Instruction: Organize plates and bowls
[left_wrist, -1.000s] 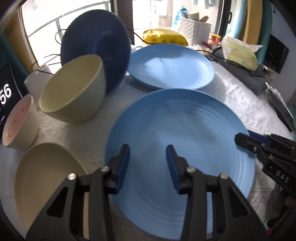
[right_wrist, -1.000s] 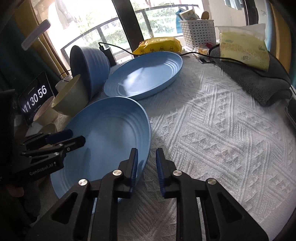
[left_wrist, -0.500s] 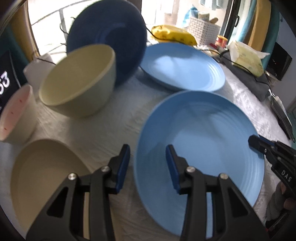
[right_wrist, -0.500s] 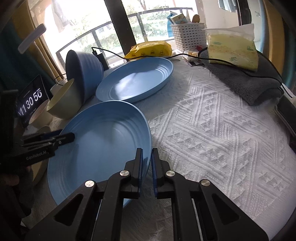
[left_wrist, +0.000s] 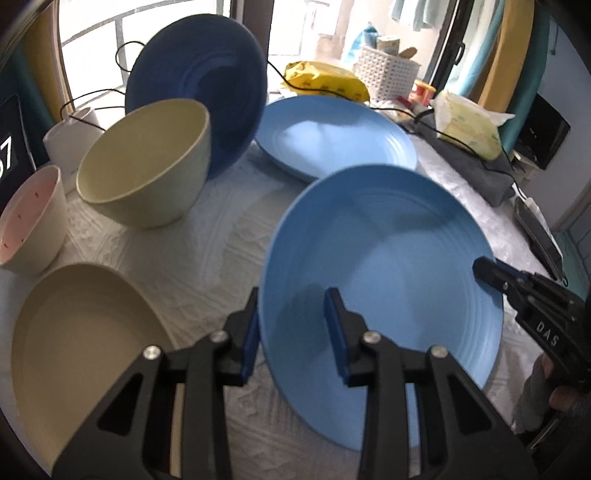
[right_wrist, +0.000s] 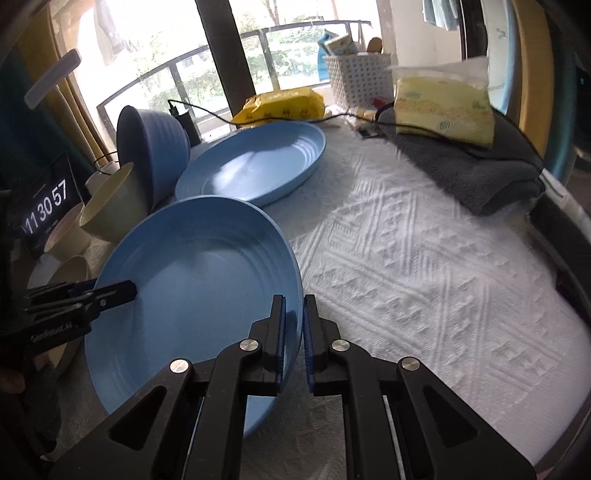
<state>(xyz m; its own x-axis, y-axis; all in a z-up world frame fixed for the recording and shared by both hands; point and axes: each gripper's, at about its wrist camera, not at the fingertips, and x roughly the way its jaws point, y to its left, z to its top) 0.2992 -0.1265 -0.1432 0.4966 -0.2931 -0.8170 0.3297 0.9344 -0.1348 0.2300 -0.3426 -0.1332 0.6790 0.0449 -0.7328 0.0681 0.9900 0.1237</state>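
The right gripper's (right_wrist: 293, 328) fingers pinch the near plate's (left_wrist: 380, 280) right rim, the left gripper's (left_wrist: 293, 332) fingers are closing astride its left rim, the far plate (left_wrist: 336, 136) lying beyond toward the counter's window edge

A white woven cloth (right_wrist: 424, 258) lies under the fingers and spreads ahead. Far ahead stand a white basket (right_wrist: 360, 75) and yellow packet (right_wrist: 282, 105); ahead right, a tissue pack (right_wrist: 443, 107) tops a grey towel (right_wrist: 476, 173). A clock (right_wrist: 46, 210) stands far left.
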